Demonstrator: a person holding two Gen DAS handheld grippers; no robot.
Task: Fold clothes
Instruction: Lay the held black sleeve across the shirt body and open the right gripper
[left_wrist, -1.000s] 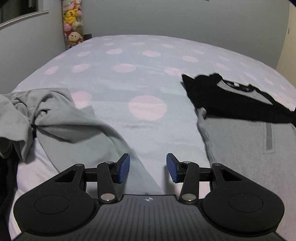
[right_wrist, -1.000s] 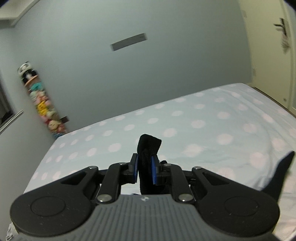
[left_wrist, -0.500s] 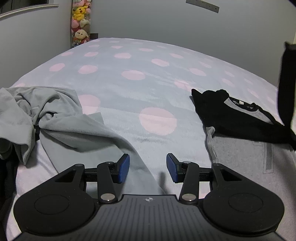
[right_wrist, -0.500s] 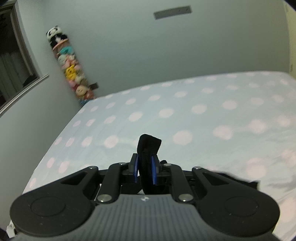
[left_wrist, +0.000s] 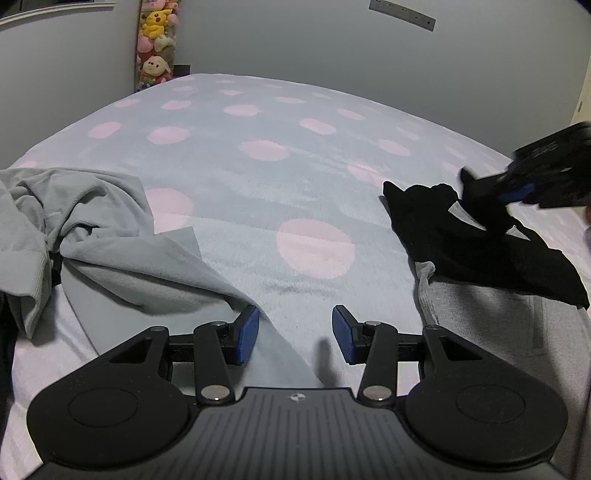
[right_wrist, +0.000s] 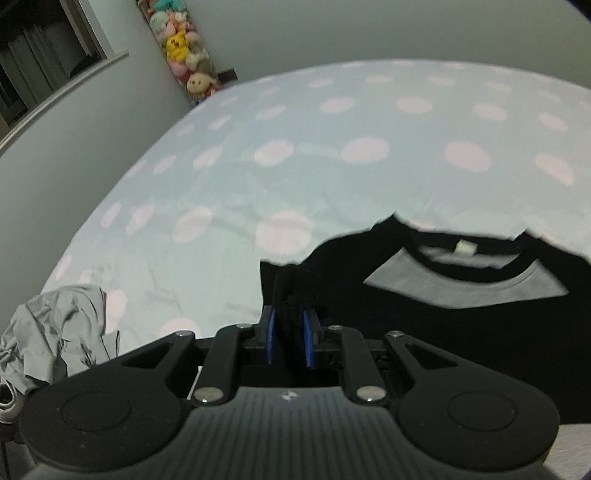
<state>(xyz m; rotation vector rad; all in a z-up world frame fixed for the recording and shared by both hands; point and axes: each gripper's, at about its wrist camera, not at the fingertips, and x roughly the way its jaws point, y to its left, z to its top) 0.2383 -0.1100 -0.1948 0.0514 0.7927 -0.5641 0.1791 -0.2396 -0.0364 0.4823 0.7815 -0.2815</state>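
Right wrist view, right gripper (right_wrist: 289, 338) pinching a black sleeve (right_wrist: 295, 291) over the spotted bed (right_wrist: 295, 155), left gripper (left_wrist: 295, 339) jaws wide above a grey garment (left_wrist: 122, 266) on that bed.

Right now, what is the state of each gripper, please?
Left gripper: open, holding nothing.
Right gripper: closed on the black sleeve of the grey-and-black raglan shirt.

This is a bedroom in a home. A big bed (left_wrist: 258, 177) fills the middle of the frame, with a soft blue cover and pink dots. At the upper left, plush toys (left_wrist: 155, 44) are stacked in the corner by plain walls. Clothes (left_wrist: 92, 236) lie on the bed.
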